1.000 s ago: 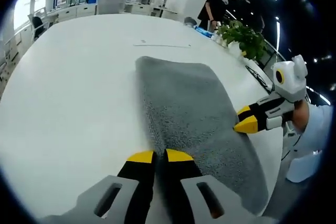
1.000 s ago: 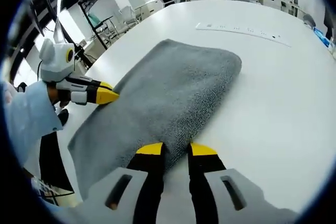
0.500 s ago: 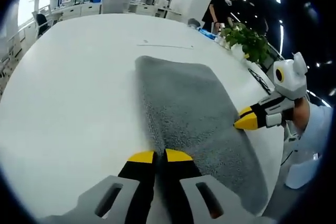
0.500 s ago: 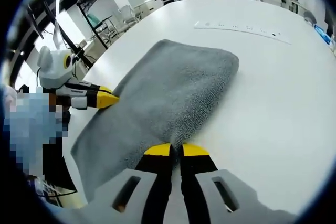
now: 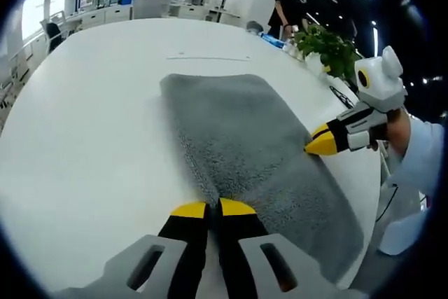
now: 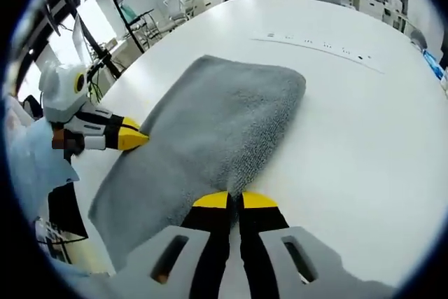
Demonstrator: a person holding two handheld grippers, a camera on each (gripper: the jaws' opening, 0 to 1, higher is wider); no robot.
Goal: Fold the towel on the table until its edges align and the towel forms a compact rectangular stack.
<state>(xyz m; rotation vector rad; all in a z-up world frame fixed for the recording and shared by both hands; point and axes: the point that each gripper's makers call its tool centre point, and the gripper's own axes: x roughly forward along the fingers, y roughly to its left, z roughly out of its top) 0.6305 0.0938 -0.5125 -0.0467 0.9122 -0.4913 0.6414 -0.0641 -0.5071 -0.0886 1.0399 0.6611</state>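
Note:
A grey towel [image 5: 238, 138] lies folded lengthwise on the white table [image 5: 84, 124], its long strip running away from me. In the left gripper view my left gripper [image 5: 213, 208] is shut on the towel's near edge, the yellow tips together with cloth between them. My right gripper [image 5: 318, 143] comes in from the right and pinches the towel's right side. The right gripper view has the towel [image 6: 217, 117] stretching away, my right gripper [image 6: 234, 201] shut on its near edge, and the left gripper [image 6: 136, 139] at the towel's left edge.
A long thin white strip [image 6: 325, 50] lies on the table beyond the towel. A leafy potted plant [image 5: 325, 47] stands at the table's far right, with a person [image 5: 290, 5] behind it. The table's edge runs close behind the grippers, beside a light blue sleeve [image 5: 420, 166].
My right gripper's jaws, open a second ago, have shut on the towel's edge. The left gripper has stayed shut on the towel. Both views have shifted slightly.

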